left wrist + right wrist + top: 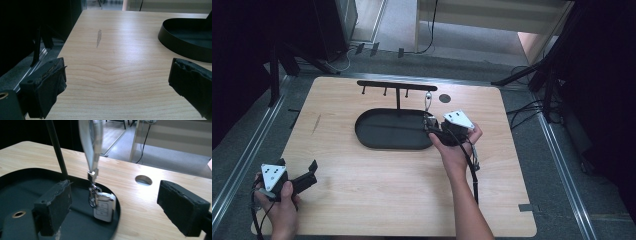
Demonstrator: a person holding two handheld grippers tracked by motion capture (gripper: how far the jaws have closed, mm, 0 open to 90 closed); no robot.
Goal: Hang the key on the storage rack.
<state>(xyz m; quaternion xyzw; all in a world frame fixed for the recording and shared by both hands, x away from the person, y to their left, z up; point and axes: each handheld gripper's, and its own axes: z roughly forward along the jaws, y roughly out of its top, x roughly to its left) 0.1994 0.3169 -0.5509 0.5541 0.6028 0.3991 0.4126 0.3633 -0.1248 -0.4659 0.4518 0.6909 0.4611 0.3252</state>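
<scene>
A black key stand has a hooked bar [397,84] on a post [57,147] above an oval tray [362,135]. A silver clip [91,142] hangs from the bar's right end. Below it dangles a car key fob [103,206] down at the tray's [25,187] right end; whether the fob rests on the tray I cannot tell. My right gripper [430,125] is open at the tray's right rim, and in the right gripper view its jaws [116,195] stand either side of the fob without touching it. My left gripper [298,165] is open and empty at the table's near left corner.
The wooden table has a round cable hole [444,98] behind the right hand and a pale scuff [99,37] left of the tray [185,37]. Dark equipment legs and cables stand on the floor around the table edges.
</scene>
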